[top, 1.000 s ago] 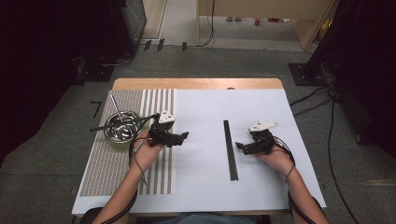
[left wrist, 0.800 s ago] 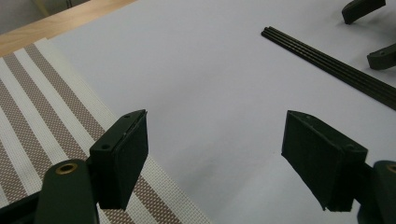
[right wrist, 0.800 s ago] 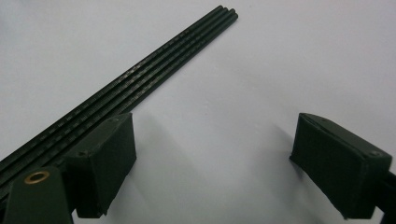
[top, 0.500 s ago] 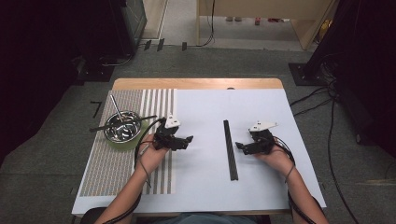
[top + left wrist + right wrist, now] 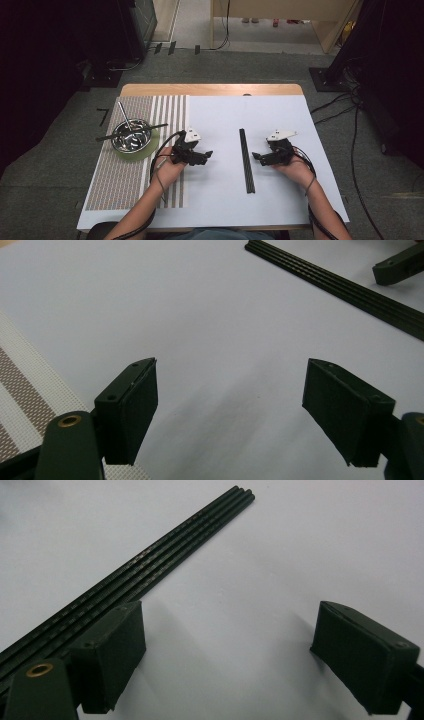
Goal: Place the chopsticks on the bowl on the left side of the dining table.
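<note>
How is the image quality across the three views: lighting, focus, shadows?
High view: white table bright, surroundings nearly black. Left gripper view: jaws sharp, black sticks slightly soft, faint shadow between the jaws. Right gripper view: the sticks crisp near the jaws, soft shadows beside each jaw, no glare.

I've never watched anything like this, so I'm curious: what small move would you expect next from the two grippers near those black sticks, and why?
Probably the right gripper eases toward the black sticks until they lie between its jaws. It is the nearer one, stands open and empty, and in the right gripper view the sticks lie beside one jaw, not between them. The left gripper, also open, is farther off over bare white table.
</note>
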Motion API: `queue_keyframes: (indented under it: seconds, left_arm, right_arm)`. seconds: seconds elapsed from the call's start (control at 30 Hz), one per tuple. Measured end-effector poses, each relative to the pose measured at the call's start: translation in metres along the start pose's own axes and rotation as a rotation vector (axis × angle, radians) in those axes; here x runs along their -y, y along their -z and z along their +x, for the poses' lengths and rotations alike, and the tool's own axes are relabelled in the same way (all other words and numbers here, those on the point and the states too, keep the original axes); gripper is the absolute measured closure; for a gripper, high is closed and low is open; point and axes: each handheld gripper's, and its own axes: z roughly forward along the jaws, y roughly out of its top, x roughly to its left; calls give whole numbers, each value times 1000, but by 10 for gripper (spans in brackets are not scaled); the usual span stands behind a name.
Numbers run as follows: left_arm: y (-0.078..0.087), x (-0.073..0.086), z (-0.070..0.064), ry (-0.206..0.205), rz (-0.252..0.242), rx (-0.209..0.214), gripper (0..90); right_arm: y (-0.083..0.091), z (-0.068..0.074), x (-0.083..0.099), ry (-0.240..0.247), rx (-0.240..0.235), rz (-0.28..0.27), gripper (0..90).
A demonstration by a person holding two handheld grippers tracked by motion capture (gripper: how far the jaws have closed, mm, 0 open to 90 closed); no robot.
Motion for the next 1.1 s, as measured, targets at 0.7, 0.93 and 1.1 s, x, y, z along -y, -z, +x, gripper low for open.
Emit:
queue_keyframes:
  seconds: [0.7, 0.93, 1.1]
  left_arm:
    - [-21, 6, -13, -51, 31, 13, 223]
    - [-25, 7, -17, -59, 35, 19, 215]
    - [-26, 7, -15, -45, 40, 27, 207]
  right_arm:
    - [0, 0, 0, 0, 1, 0, 133]
    - [0, 0, 0, -1, 0, 0, 133]
    - [0, 0, 0, -1, 1, 2, 133]
